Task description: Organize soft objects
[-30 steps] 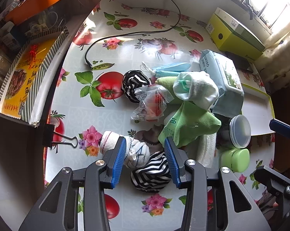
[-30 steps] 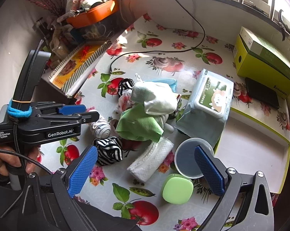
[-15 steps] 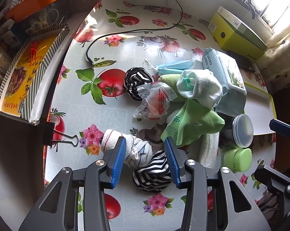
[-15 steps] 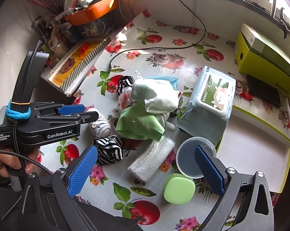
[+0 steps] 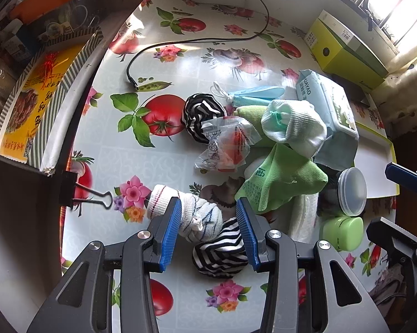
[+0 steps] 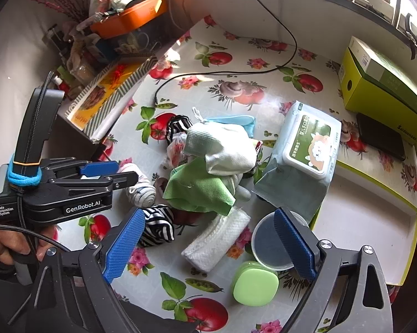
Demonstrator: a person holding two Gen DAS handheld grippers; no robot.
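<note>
My left gripper (image 5: pixel 207 202) is open and points down over a white sock ball with blue stripes (image 5: pixel 200 219) and a black-and-white striped sock ball (image 5: pixel 222 252). Both lie between its blue pads, and no squeeze shows. In the right wrist view the left gripper (image 6: pixel 119 172) hangs just above the white sock ball (image 6: pixel 140 191). My right gripper (image 6: pixel 208 213) is wide and its jaws are closing. A folded white towel (image 6: pixel 216 241) lies loose between them. Behind it are a green cloth (image 6: pixel 197 186) and a pale sock bundle (image 6: pixel 222 147).
A round lidded tub (image 6: pixel 269 247) and a green case (image 6: pixel 254 283) sit by the right finger. A wipes pack (image 6: pixel 308 144), a yellow-rimmed tray (image 6: pixel 361 222) and a green box (image 6: pixel 383 88) stand on the right. A second striped sock ball (image 5: pixel 200 115), a plastic wrapper (image 5: pixel 225 144) and a binder clip (image 5: pixel 89 194) lie further left.
The right gripper's jaws have narrowed slightly. The left gripper and the objects on the table have stayed put.
</note>
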